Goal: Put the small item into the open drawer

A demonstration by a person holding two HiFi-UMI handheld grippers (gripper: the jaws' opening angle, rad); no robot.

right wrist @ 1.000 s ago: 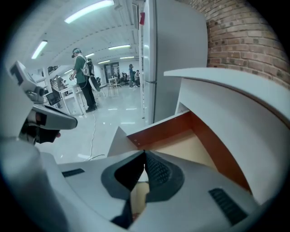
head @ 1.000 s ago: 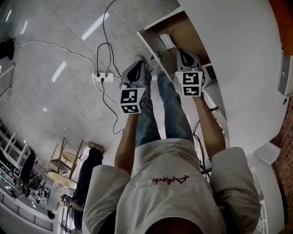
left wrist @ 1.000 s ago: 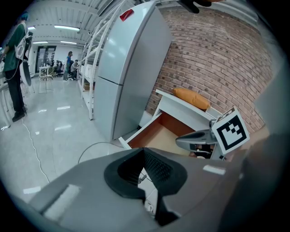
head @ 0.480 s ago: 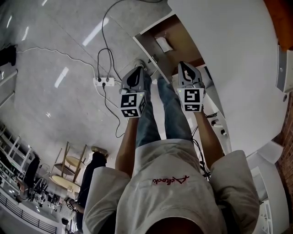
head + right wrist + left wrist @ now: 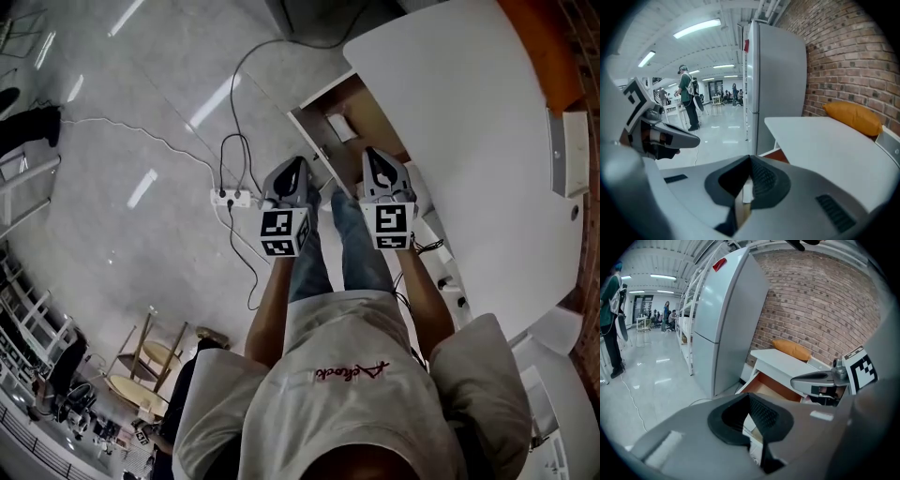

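Observation:
The open drawer [image 5: 367,114] shows its brown wooden inside under the white table [image 5: 469,141]. A small white item [image 5: 339,126] lies flat in the drawer. My left gripper [image 5: 298,167] hangs shut just outside the drawer's front panel, above the floor. My right gripper [image 5: 375,155] is shut too, level with the drawer's near edge. In the left gripper view the jaws of the left gripper [image 5: 752,420] meet on nothing, with the drawer [image 5: 771,387] ahead. The right gripper view shows the right gripper [image 5: 747,187] shut and empty, apart from the item.
A white power strip [image 5: 234,198] with black cables lies on the glossy floor left of the drawer. An orange cushion [image 5: 534,47] sits at the table's far side. A tall grey fridge [image 5: 726,319] stands beyond the table. People stand far off.
Both grippers have drawn back from the drawer toward my body, the right one from over its inside. The white item stays in the drawer.

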